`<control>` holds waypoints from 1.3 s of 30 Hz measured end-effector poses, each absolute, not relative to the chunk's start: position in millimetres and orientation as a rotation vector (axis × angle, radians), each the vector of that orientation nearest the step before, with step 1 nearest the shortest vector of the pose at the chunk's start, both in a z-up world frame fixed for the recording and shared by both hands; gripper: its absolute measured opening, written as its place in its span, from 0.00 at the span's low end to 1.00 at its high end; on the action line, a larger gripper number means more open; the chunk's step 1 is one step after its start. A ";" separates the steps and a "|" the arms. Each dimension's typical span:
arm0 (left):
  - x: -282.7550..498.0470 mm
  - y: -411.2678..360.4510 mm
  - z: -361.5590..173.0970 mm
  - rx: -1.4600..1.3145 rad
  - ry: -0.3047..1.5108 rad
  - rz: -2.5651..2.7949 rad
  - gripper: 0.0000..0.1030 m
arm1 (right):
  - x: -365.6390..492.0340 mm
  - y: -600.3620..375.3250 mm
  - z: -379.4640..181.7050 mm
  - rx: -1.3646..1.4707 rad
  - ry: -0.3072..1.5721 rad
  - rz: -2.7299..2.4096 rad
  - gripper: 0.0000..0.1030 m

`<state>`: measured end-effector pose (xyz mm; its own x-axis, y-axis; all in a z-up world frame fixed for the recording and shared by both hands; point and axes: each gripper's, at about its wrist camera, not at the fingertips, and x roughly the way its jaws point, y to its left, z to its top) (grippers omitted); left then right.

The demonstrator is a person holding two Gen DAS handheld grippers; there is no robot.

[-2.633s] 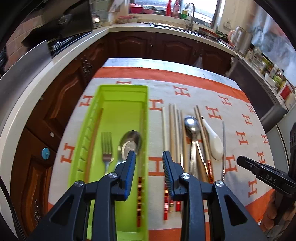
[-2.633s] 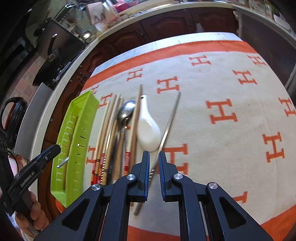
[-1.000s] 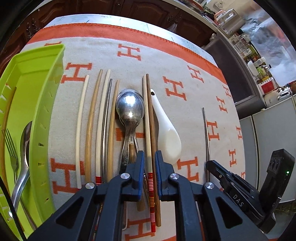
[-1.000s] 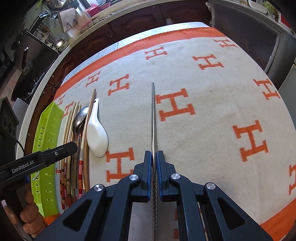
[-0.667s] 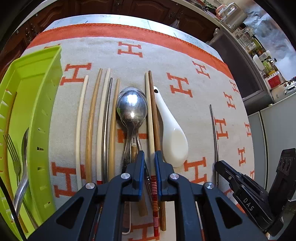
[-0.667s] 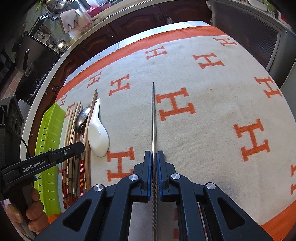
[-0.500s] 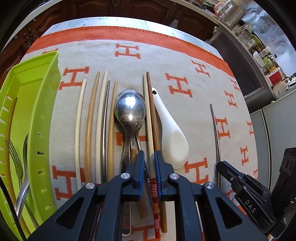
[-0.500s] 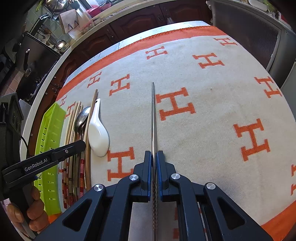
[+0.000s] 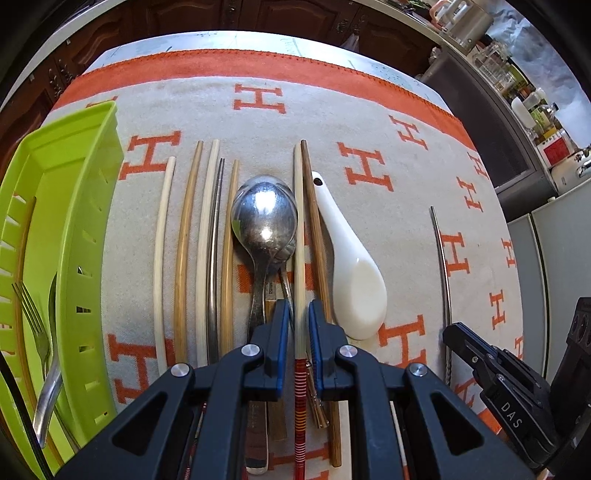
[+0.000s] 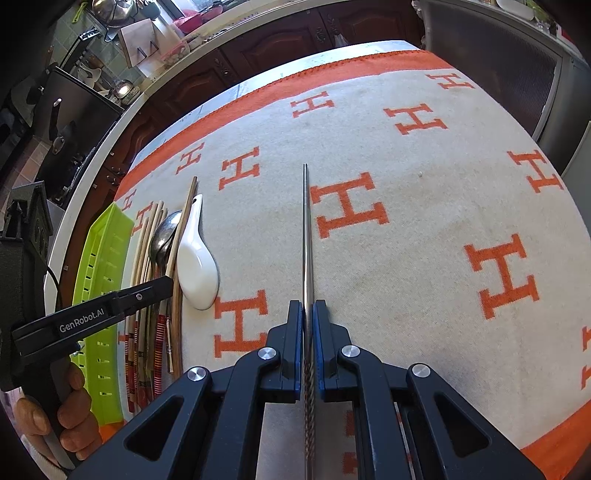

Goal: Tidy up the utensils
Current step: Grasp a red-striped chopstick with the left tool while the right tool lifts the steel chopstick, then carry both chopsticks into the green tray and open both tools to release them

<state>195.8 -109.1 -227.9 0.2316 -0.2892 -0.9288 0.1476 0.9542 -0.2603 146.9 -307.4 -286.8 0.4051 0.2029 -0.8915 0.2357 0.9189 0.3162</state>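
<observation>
Left gripper [image 9: 295,325] clamped pale chopstick [image 9: 298,236], closed since earlier | right gripper [image 10: 308,332] held steel chopstick [image 10: 306,229] | both ready for tray [image 9: 74,206].

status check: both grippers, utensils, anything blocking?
Left gripper shut on pale chopstick. Right gripper shut on steel chopstick. Tray holds fork; rest on cloth. Pale chopstick packed between spoon and brown chopstick.

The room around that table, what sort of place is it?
Most likely a home kitchen. Dark wooden cabinets run under a pale countertop, a kettle sits at the back, and the orange-patterned cloth holds chopsticks, spoons and a green cutlery tray.
</observation>
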 end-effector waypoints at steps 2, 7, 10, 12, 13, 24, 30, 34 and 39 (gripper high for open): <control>195.2 -111.0 -227.5 -0.099 1.299 -0.300 0.09 | 146.9 -307.3 -286.7 0.429 1.163 -0.021 0.05; 194.4 -123.6 -224.4 -0.013 1.279 -0.296 0.09 | 146.6 -307.7 -286.9 0.427 1.162 -0.018 0.05; 190.1 -136.4 -222.6 0.095 1.253 -0.287 0.08 | 146.5 -307.6 -287.0 0.426 1.160 -0.017 0.05; 187.3 -141.2 -222.0 0.143 1.233 -0.280 0.06 | 146.4 -307.6 -287.2 0.427 1.160 -0.017 0.05; 186.5 -140.9 -221.3 0.139 1.231 -0.281 0.05 | 146.4 -307.2 -287.1 0.428 1.159 -0.016 0.05; 165.0 -108.4 -185.8 -0.002 1.184 -0.320 0.03 | 144.5 -312.8 -286.6 0.463 1.155 -0.006 0.05; 151.4 -87.3 -164.6 -0.024 1.151 -0.296 0.03 | 138.8 -307.0 -273.3 0.489 1.129 0.035 0.05; 140.6 -66.1 -150.0 -0.012 1.117 -0.234 0.03 | 135.7 -297.3 -261.4 0.495 1.115 0.073 0.05; 127.4 -33.7 -132.7 -0.030 1.064 -0.173 0.03 | 134.6 -272.0 -243.9 0.484 1.109 0.137 0.05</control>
<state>127.4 -33.7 -132.7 0.4731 -0.1554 -0.8672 0.1267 0.9861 -0.1076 134.6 -272.0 -243.9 0.4496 0.3422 -0.8251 0.1316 0.8883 0.4401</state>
